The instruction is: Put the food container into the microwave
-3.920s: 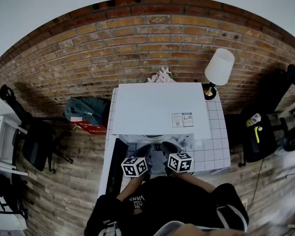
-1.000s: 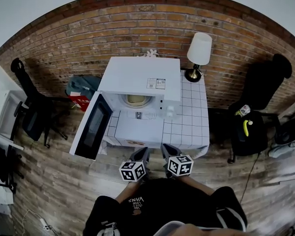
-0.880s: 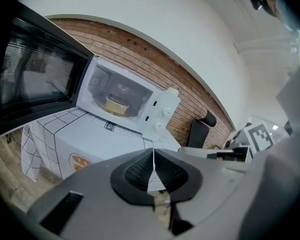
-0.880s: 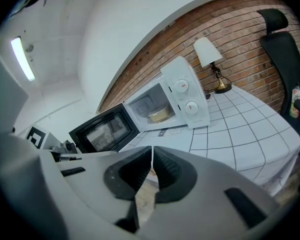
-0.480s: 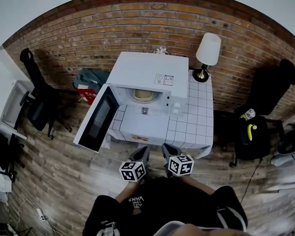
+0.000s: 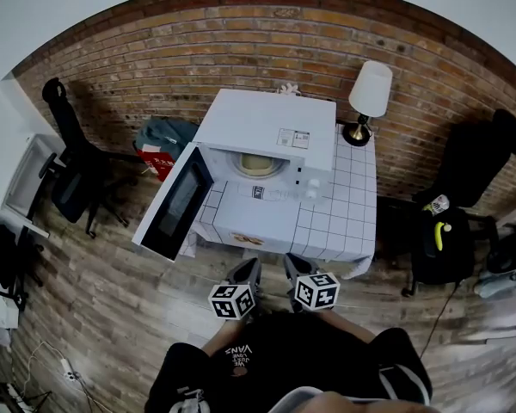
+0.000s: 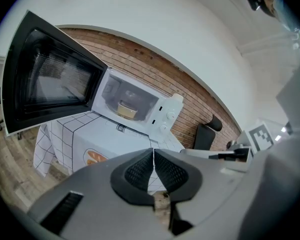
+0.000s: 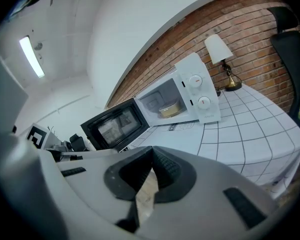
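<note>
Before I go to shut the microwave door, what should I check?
1. The food container sits inside the microwave: ok.
2. The microwave door is wide open, with nothing seen in its swing: ok.
3. The left gripper has its fingers together and is empty: ok.
4. The right gripper has its fingers together and is empty: ok.
5. The food container is far enough back to clear the door: cannot tell.
</note>
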A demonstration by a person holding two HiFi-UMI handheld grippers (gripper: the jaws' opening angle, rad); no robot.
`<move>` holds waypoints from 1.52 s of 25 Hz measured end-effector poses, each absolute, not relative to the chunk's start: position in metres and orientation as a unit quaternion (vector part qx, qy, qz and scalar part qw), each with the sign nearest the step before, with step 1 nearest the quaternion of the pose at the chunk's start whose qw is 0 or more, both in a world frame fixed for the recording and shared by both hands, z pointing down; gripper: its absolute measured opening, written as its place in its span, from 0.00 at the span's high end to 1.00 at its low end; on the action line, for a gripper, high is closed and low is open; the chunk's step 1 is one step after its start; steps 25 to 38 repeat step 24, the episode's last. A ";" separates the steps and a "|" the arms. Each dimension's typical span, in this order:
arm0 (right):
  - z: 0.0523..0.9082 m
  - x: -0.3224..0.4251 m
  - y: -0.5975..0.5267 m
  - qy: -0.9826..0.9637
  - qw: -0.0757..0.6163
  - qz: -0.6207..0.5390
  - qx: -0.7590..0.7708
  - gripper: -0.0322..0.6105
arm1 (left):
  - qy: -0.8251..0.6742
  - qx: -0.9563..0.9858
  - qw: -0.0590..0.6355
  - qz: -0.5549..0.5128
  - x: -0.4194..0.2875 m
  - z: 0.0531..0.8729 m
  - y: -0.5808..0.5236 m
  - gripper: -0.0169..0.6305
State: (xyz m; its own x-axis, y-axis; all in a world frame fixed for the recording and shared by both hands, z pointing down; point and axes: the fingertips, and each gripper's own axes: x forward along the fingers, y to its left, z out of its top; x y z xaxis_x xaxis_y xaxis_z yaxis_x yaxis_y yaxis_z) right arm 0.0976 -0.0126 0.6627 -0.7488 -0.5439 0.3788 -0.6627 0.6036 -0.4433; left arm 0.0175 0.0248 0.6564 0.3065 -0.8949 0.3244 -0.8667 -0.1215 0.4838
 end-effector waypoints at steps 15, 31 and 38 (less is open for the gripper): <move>0.659 0.097 -0.005 -0.893 0.102 0.278 0.339 0.94 | -0.593 0.747 0.299 -0.028 0.016 0.654 0.035 0.95; 0.659 0.098 -0.004 -0.893 0.102 0.275 0.342 0.94 | -0.593 0.748 0.298 -0.031 0.016 0.654 0.037 0.95; 0.659 0.098 -0.004 -0.893 0.102 0.275 0.342 0.94 | -0.593 0.748 0.298 -0.031 0.016 0.654 0.037 0.95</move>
